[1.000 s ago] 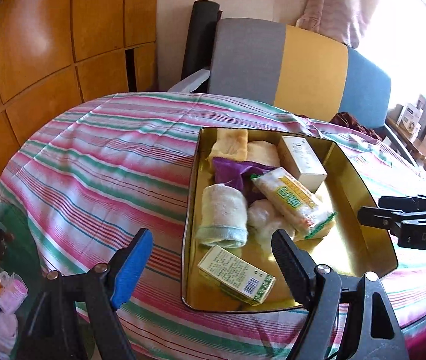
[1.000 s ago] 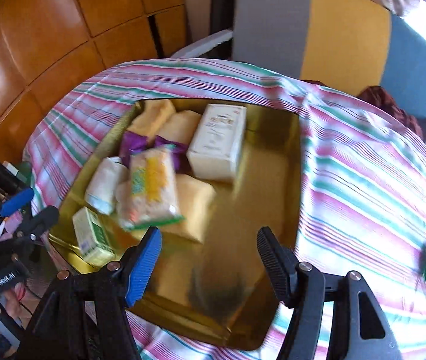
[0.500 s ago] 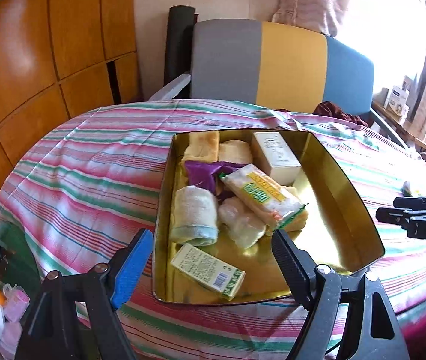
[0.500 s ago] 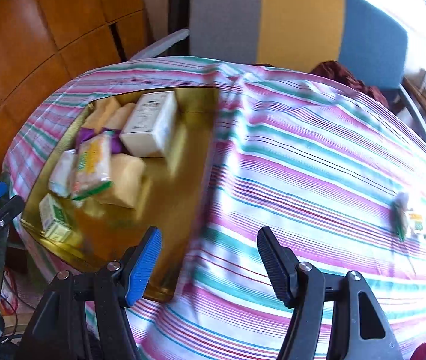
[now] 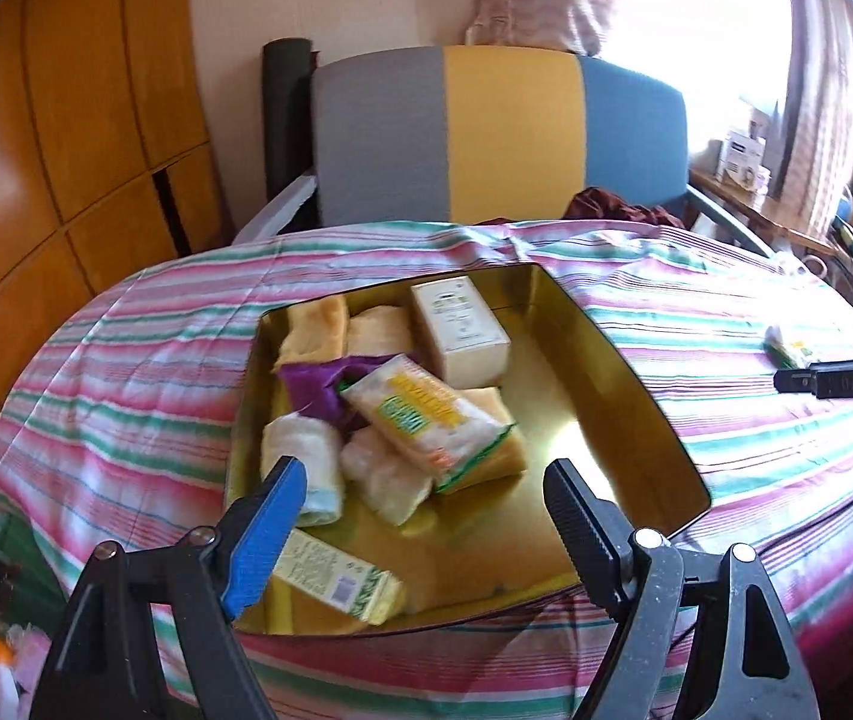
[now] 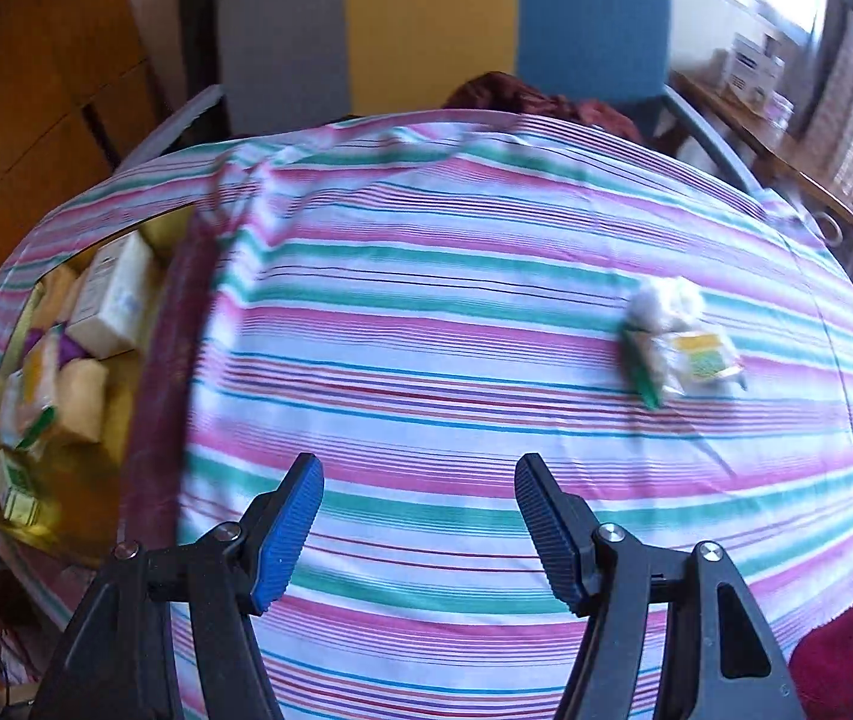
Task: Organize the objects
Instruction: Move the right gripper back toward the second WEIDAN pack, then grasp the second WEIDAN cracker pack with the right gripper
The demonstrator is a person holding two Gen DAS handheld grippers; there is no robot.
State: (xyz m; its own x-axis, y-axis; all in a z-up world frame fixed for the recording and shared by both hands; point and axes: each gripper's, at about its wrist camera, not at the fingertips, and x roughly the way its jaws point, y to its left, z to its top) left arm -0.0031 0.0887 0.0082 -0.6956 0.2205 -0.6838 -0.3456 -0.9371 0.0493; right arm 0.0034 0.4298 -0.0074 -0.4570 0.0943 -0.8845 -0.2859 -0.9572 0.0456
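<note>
In the left wrist view, the left tongs point(image 5: 420, 504) hung released and empty above a gold tin point(image 5: 624, 372) packed with a white box point(image 5: 462, 330) and a snack packet point(image 5: 426, 414). In the right wrist view, the right tongs point(image 6: 420, 516) gaped empty over the striped tabletop point(image 6: 426, 324), well apart from a small packet point(image 6: 684, 348) lying beyond them

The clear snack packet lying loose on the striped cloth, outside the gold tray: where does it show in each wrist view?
Left wrist: the snack packet sits at the far right edge, on the striped cloth, right of the gold tray.
Right wrist: the packet lies right of centre, beyond the open right gripper.
Shared landmark: the grey, yellow and blue chair back behind the table.
</note>
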